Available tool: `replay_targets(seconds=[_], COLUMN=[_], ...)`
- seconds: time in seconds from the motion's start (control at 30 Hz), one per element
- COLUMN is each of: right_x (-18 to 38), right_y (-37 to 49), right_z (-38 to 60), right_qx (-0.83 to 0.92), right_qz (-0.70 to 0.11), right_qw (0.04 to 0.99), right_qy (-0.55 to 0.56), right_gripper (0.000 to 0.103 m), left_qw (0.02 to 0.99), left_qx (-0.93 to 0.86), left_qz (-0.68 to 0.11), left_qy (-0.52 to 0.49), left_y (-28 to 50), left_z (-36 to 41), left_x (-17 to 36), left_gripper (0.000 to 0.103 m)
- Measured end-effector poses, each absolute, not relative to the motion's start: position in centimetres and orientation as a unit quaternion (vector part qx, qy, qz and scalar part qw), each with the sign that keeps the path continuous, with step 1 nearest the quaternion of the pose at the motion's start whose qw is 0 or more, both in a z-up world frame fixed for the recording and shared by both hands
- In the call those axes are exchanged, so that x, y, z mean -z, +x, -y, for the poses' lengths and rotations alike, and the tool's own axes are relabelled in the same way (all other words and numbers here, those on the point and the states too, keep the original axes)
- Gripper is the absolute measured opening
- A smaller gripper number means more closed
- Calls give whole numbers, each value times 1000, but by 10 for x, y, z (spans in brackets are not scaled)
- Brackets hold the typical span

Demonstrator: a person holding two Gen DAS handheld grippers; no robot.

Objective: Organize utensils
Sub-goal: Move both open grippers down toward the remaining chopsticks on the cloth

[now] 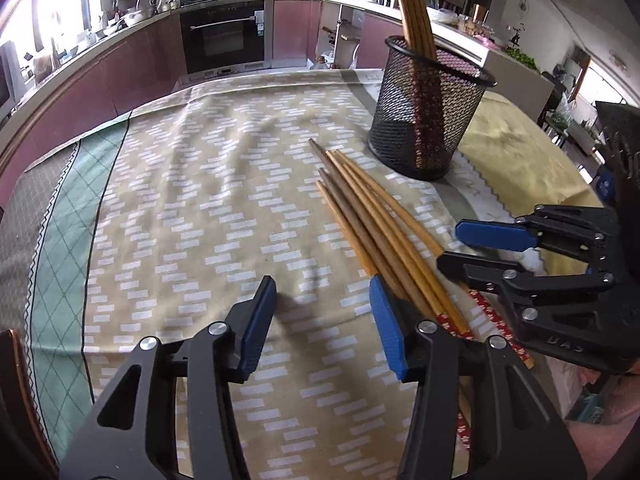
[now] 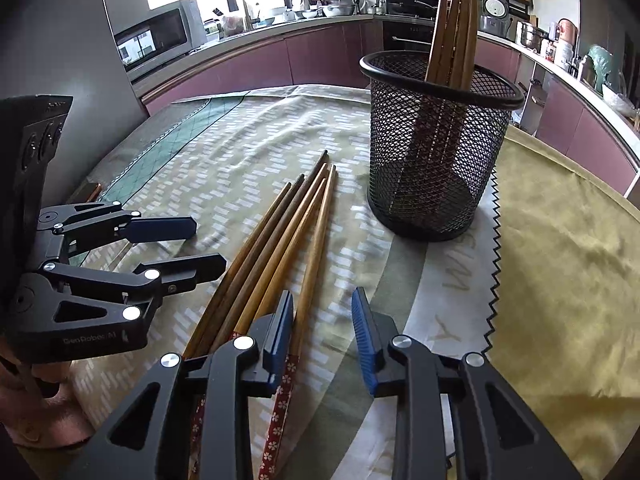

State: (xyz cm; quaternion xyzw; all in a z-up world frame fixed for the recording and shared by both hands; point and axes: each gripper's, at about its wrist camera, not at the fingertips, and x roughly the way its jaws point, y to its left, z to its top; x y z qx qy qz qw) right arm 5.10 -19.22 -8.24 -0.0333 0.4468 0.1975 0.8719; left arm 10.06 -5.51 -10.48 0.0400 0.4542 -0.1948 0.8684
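1. The left gripper [image 1: 324, 320] hangs low over the patterned tablecloth [image 1: 200, 208], jaws apart and grasping nothing; its right finger lies just beside the loose chopsticks.
2. The loose chopsticks [image 2: 280, 240] lie bundled on the cloth between the two tools, tips pointing far, red flowered handles near.
3. The right gripper [image 2: 322, 340] is parted too, one chopstick between its fingers, not pinched.
4. Far right stands the black mesh holder [image 2: 436, 152], upright, with several chopsticks [image 2: 456, 20] standing inside.

Loose chopsticks [image 2: 280, 248] beside mesh holder [image 2: 432, 160] on tablecloth [image 2: 224, 168]
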Motion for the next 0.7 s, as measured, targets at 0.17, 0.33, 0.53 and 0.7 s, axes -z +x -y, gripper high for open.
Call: replay_targets(seconds=[0.17, 0.33, 0.53, 0.7], right_x=[82, 83, 83, 83], right_y=[52, 53, 57, 61], right_z=[193, 193, 189, 185], right_qx=[-199, -198, -195, -194], right_qz=[-447, -447, -446, -445], right_qw=[872, 872, 873, 873], right_qy=[-27, -31, -41, -51], right_gripper=[28, 28, 28, 28], left_qw=[864, 863, 862, 861], left_qx=[208, 209, 195, 196], left_qz=[-457, -457, -464, -466], left_qy=[38, 46, 60, 60], left_y=[100, 102, 109, 112], left_z=[60, 64, 64, 61], left_x=[107, 108, 109, 108], left_gripper=[50, 50, 31, 27])
